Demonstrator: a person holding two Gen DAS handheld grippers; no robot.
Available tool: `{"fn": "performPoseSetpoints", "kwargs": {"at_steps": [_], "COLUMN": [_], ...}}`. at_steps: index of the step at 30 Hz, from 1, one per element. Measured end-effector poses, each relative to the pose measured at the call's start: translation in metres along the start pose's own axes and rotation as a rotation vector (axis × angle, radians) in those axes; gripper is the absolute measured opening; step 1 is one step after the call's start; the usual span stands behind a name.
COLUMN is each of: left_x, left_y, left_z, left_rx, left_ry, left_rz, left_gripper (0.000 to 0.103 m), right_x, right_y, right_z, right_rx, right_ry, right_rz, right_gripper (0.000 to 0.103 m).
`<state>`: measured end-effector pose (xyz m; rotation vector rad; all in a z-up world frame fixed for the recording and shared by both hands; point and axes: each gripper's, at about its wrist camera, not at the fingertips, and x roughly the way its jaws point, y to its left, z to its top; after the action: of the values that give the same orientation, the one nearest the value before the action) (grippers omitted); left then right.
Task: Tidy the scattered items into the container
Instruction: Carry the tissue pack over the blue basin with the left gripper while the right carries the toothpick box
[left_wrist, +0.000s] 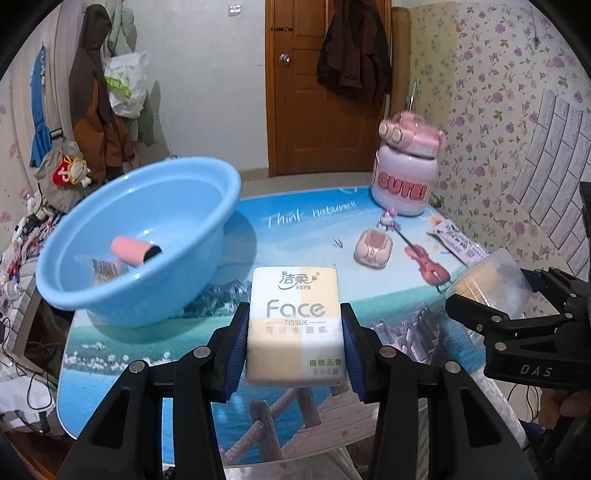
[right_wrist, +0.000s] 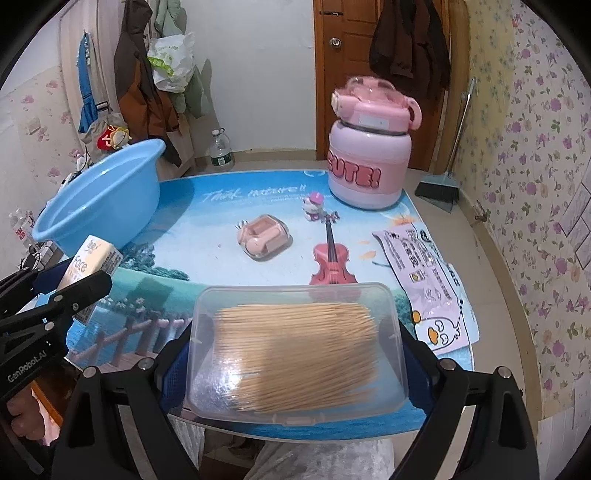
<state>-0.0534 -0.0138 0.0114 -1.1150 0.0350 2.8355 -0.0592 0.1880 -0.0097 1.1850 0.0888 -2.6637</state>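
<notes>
right gripper (right_wrist: 295, 354) clasping toothpick box (right_wrist: 295, 347)

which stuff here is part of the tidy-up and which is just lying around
Part of the job: blue basin, tissue pack in the left gripper, toothpick box in the right gripper, pink earbud case.

Just around: coats on the door, broom, water bottle.
</notes>
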Motion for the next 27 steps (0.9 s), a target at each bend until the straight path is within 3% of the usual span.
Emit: {"fn": "performPoseSetpoints", "kwargs": {"at_steps": [27], "left_x": [-0.042], "left_y": [0.086], "left_z": [0.031], "left_rx": [-0.128], "left_ry": [-0.128], "left_rz": [0.103], "left_gripper": [0.044], "right_x": [-0.021], "right_y": [0.057], "right_z": [0.055], "right_rx": [-0.072], "right_ry": [-0.082], "right_rz": [0.069], "right_gripper": [0.093]}}
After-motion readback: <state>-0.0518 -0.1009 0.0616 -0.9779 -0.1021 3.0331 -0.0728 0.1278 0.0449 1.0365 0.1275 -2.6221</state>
